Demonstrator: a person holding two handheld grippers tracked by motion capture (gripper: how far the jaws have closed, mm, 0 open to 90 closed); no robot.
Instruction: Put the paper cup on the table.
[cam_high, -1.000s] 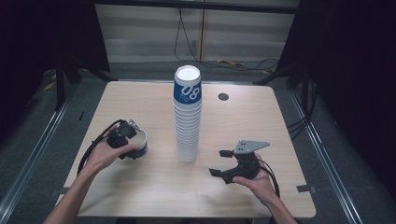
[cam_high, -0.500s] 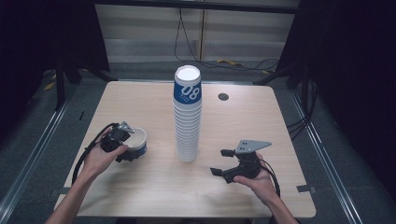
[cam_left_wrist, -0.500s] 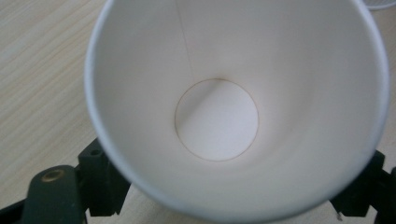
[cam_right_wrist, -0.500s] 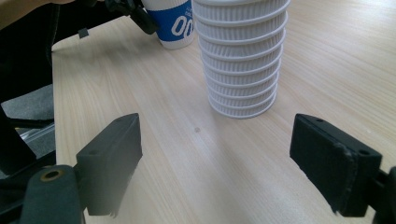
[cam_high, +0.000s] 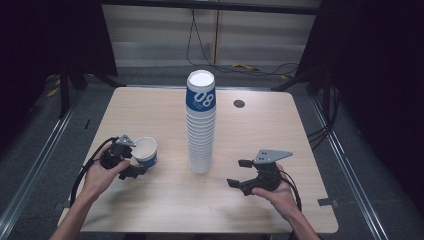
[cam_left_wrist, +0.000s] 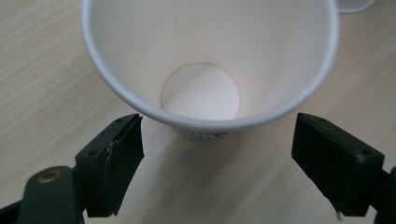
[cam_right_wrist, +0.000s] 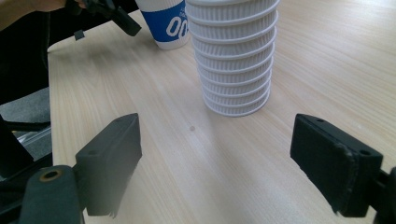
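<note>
A tall stack of white paper cups (cam_high: 201, 125), its top cup banded in blue, stands at the table's middle. One loose cup (cam_high: 145, 151) of the same kind stands upright to its left. My left gripper (cam_high: 131, 157) is open, its jaws on either side of the loose cup's near side. In the left gripper view the cup (cam_left_wrist: 205, 60) shows an empty inside, and the left gripper (cam_left_wrist: 217, 158) stands wide with its jaws apart from the wall. My right gripper (cam_high: 239, 173) is open and empty, right of the stack. The right gripper (cam_right_wrist: 217, 163) faces the stack's base (cam_right_wrist: 233, 70) and the loose cup (cam_right_wrist: 166, 23).
The light wooden table (cam_high: 150, 110) has a small dark round disc (cam_high: 239, 103) at its back right. A strip of tape (cam_high: 325, 202) sits near the front right corner. Cables lie on the floor behind the table. Dark floor surrounds the edges.
My left gripper has drawn back slightly toward the near left while the loose cup stays where it stood. The right gripper and the stack have not moved.
</note>
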